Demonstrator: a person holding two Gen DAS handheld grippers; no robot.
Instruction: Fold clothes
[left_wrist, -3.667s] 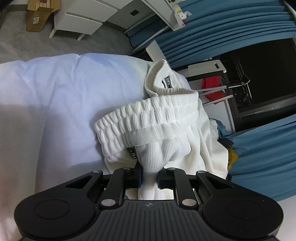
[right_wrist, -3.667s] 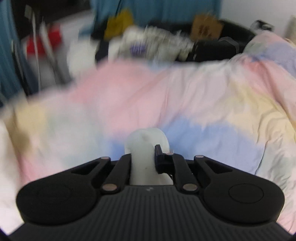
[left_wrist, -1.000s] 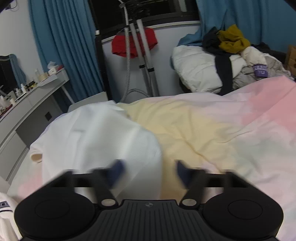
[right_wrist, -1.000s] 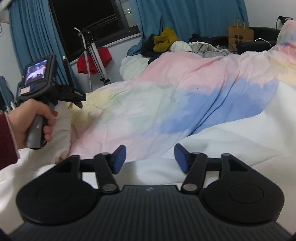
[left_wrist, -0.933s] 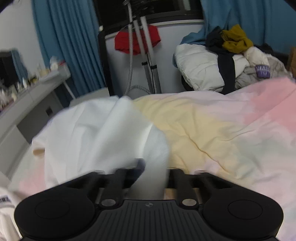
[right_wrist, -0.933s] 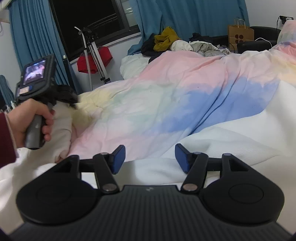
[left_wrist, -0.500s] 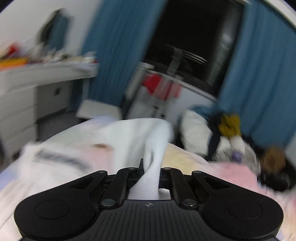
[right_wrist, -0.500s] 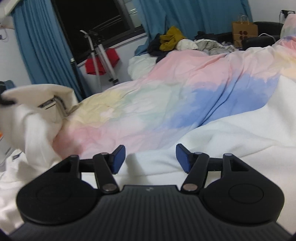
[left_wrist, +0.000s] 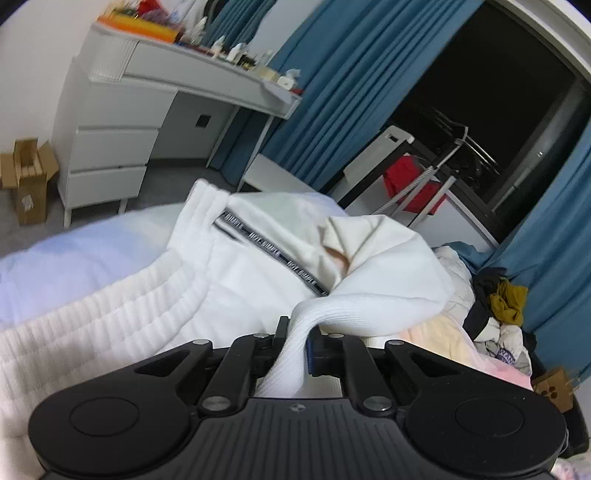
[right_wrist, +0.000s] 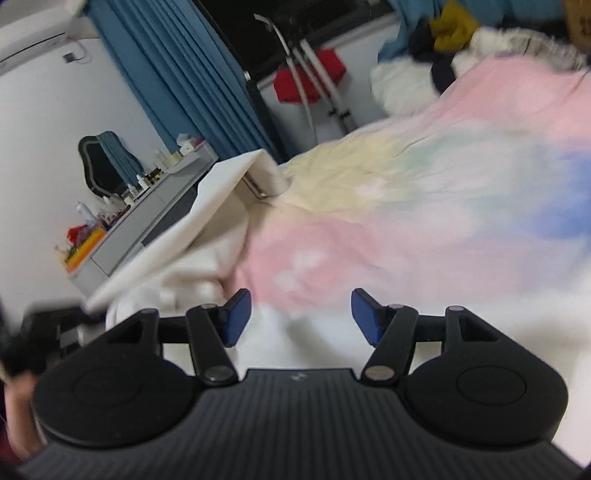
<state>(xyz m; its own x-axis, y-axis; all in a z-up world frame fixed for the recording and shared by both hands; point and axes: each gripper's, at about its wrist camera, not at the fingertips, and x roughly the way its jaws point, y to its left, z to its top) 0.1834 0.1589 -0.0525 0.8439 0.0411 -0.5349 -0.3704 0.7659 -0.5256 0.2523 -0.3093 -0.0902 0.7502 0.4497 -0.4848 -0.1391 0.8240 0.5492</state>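
Note:
A white ribbed garment (left_wrist: 236, 273) with a grey lettered stripe lies bunched on the bed. My left gripper (left_wrist: 295, 343) is shut on a fold of it and holds that fold stretched up off the pile. In the right wrist view the same white garment (right_wrist: 207, 206) is pulled taut from the left toward the pastel duvet (right_wrist: 424, 206). My right gripper (right_wrist: 297, 315) is open and empty, low over white cloth at the bed's near side. The left gripper shows blurred at the far left edge of that view (right_wrist: 40, 332).
A grey dresser (left_wrist: 122, 122) with bottles stands left of the bed, a cardboard box (left_wrist: 27, 177) beside it. Blue curtains (left_wrist: 332, 92), a stand with a red cloth (left_wrist: 410, 181) and a heap of clothes (left_wrist: 498, 306) are behind the bed.
My left gripper closed on the white garment and swung left with it, stretching it. My right gripper stayed open and turned left, toward the dresser side.

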